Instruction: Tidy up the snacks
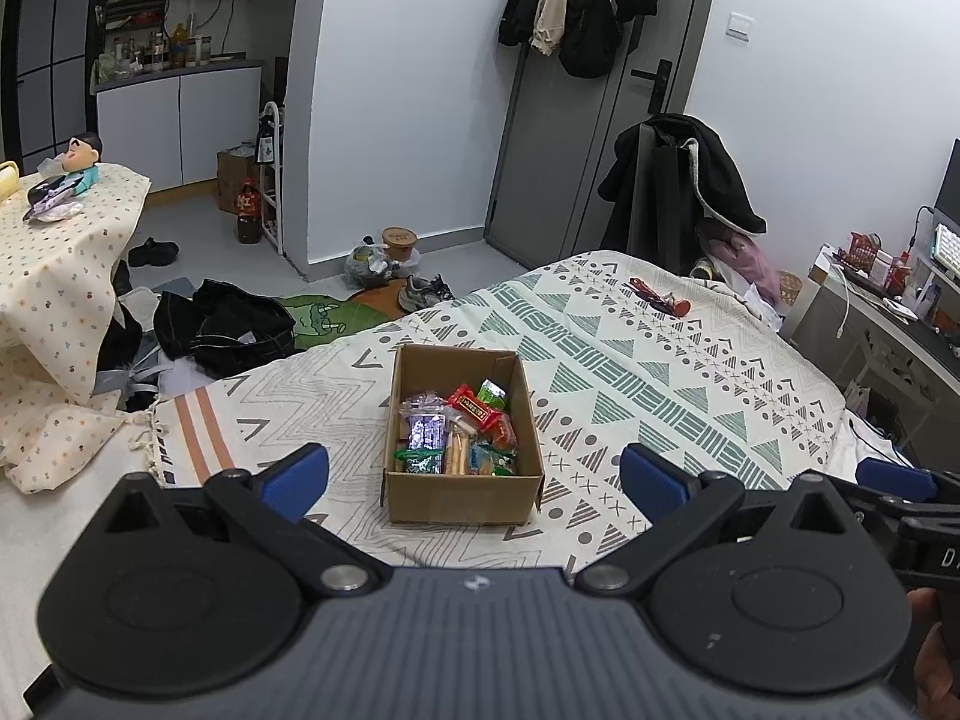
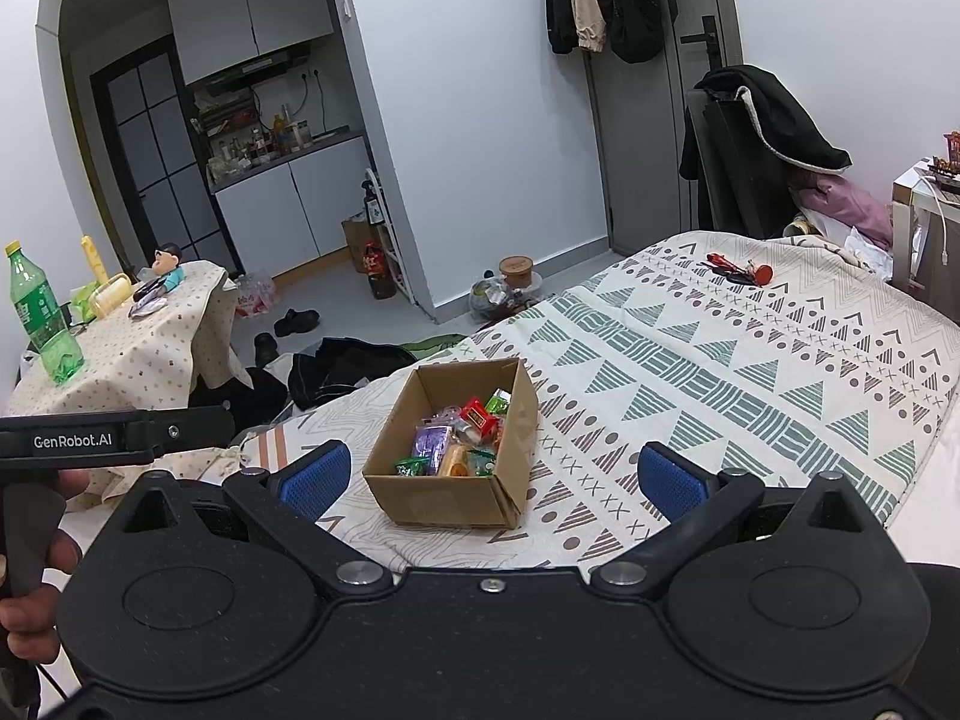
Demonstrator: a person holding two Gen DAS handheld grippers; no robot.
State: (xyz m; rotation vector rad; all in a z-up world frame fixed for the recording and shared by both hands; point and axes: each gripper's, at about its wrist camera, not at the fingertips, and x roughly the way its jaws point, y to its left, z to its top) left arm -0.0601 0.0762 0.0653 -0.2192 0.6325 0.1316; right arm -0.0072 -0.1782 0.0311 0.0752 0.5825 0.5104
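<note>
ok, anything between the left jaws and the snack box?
Nothing but bare patterned blanket. The left wrist view shows the open left gripper short of the box, with no loose snack or other item in that stretch.

White plaster walls [image 1: 390, 90] rise over a pale grey floor [image 1: 198, 222]; a grey door [image 1: 576, 150] stands behind the patterned bed [image 1: 690, 372], white kitchen cabinets [image 2: 300, 204] beyond.

left gripper [image 1: 474, 477]: grey ribbed body, black linkages, blue pads, silver pivots | right gripper [image 2: 492, 474]: black body, centre screw | handle marked GenRobot.AI
</note>
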